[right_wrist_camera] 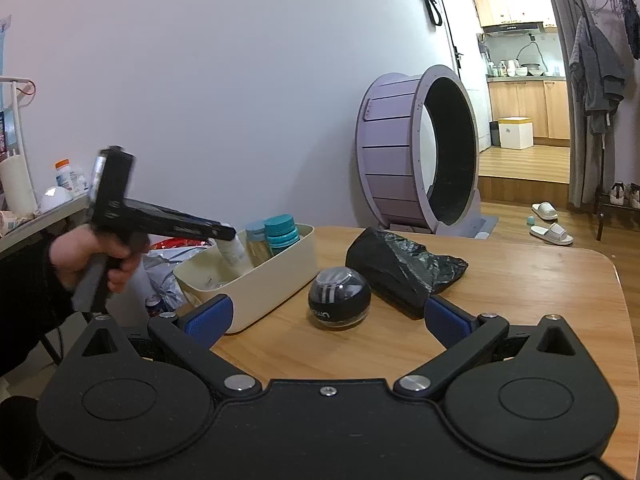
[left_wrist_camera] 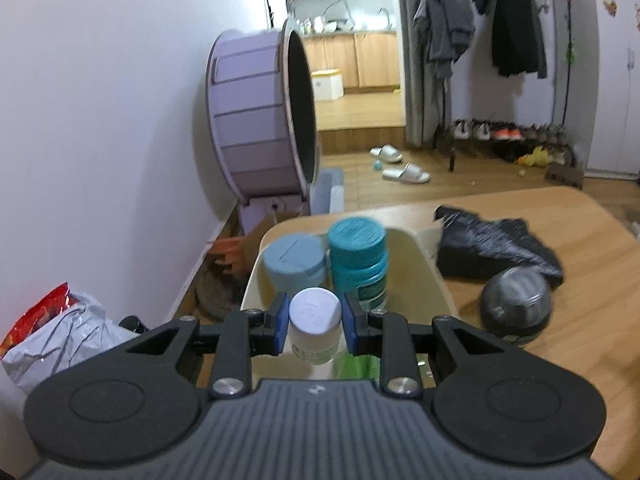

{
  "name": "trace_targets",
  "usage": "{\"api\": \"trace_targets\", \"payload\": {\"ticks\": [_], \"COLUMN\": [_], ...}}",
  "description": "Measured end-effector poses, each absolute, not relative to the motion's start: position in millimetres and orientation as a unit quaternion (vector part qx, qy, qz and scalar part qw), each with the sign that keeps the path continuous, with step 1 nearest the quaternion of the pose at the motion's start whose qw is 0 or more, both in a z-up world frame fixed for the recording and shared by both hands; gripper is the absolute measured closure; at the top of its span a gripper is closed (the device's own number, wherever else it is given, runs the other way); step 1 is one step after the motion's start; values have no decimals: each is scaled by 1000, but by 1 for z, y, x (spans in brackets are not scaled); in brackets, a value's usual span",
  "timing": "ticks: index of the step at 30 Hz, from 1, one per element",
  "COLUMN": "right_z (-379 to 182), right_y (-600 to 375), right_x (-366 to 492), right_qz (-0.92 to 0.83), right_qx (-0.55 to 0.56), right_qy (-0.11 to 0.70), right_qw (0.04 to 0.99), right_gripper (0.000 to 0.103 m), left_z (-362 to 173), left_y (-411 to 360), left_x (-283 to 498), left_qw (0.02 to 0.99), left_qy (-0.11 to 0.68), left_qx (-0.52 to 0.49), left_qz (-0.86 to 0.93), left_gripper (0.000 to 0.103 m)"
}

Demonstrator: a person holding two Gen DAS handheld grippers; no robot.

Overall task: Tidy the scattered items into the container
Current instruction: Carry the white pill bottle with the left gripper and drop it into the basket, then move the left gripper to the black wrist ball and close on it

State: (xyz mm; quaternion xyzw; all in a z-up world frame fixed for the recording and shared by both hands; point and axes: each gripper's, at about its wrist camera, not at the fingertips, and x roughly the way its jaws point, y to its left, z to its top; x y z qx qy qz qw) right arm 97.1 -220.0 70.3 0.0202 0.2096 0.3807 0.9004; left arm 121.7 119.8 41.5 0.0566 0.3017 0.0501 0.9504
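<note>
My left gripper (left_wrist_camera: pixel 314 322) is shut on a small white bottle (left_wrist_camera: pixel 314 326) with a white cap, held over the near end of the cream container (left_wrist_camera: pixel 434 276). Inside the container stand a teal-capped bottle (left_wrist_camera: pixel 358 252) and a pale blue-lidded jar (left_wrist_camera: pixel 292 260). In the right wrist view the left gripper (right_wrist_camera: pixel 230 236) holds the white bottle (right_wrist_camera: pixel 236 252) tilted above the container (right_wrist_camera: pixel 276 276). My right gripper (right_wrist_camera: pixel 326 316) stands open, low over the table, with a black ball (right_wrist_camera: pixel 339 298) just ahead of its fingers. A crumpled black bag (right_wrist_camera: pixel 400 268) lies behind the ball.
The wooden table (right_wrist_camera: pixel 520 304) ends at a rounded edge on the right. A large purple wheel (right_wrist_camera: pixel 416 148) stands on the floor behind. A plastic bag (left_wrist_camera: pixel 56 332) sits on the floor left of the table. Slippers (right_wrist_camera: pixel 550 232) and a clothes rack (left_wrist_camera: pixel 500 28) are further back.
</note>
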Motion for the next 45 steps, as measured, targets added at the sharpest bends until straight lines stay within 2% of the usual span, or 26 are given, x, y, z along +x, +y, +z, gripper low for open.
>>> {"api": "trace_targets", "payload": {"ticks": [8, 10, 20, 23, 25, 28, 34, 45], "right_z": [66, 66, 66, 69, 71, 72, 74, 73], "right_y": [-212, -212, -214, -221, -226, -232, -240, -245], "right_x": [98, 98, 98, 99, 99, 100, 101, 105], "right_qz": [383, 383, 382, 376, 370, 365, 364, 359], "right_qx": [14, 13, 16, 22, 28, 34, 42, 47], "right_qy": [218, 219, 217, 214, 212, 209, 204, 205], "right_qw": [898, 897, 898, 901, 904, 907, 908, 909], "right_gripper": [0, 0, 0, 0, 0, 0, 0, 0], "left_z": [26, 25, 48, 54, 54, 52, 36, -4], "left_y": [134, 136, 124, 106, 90, 65, 20, 11], "left_x": [138, 138, 111, 91, 79, 66, 67, 110], "left_qw": [939, 940, 956, 963, 965, 965, 964, 962], "left_qy": [331, 329, 288, 268, 260, 248, 244, 265], "left_qx": [60, 62, 43, 25, 14, 5, 10, 17], "left_qz": [67, 71, 36, -12, -46, -82, -107, -53], "left_gripper": [76, 72, 72, 64, 54, 45, 31, 28]}}
